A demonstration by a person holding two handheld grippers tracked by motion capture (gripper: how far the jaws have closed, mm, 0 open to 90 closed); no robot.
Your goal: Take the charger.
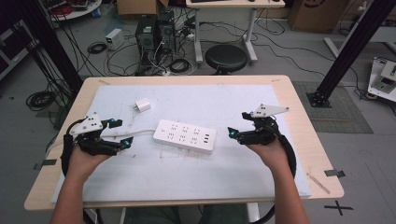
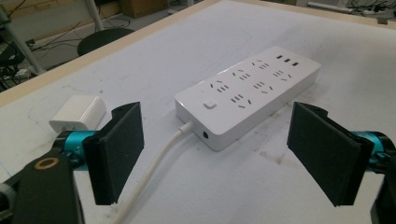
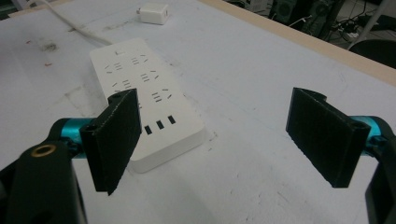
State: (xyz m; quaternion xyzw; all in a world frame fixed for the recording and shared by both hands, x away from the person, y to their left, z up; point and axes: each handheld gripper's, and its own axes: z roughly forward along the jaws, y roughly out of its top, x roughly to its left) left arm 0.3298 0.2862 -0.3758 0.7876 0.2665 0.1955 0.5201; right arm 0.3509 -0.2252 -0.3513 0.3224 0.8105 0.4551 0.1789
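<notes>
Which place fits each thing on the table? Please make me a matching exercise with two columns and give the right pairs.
Things:
1. power strip
2. white charger
3. left hand-held gripper
4. right hand-held gripper

Places:
A. open, at the strip's cable end
B. middle of the white mat
C. open, at the strip's end with the small ports
D. lying alone beyond the cable

Pairs: 1-B, 2-D, 3-A, 4-C

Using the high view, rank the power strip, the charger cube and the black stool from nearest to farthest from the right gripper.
Measured from the right gripper:
1. Power strip: just to its left, mid-table.
2. Charger cube: farther left, toward the table's back.
3. Black stool: on the floor beyond the table's far edge.
</notes>
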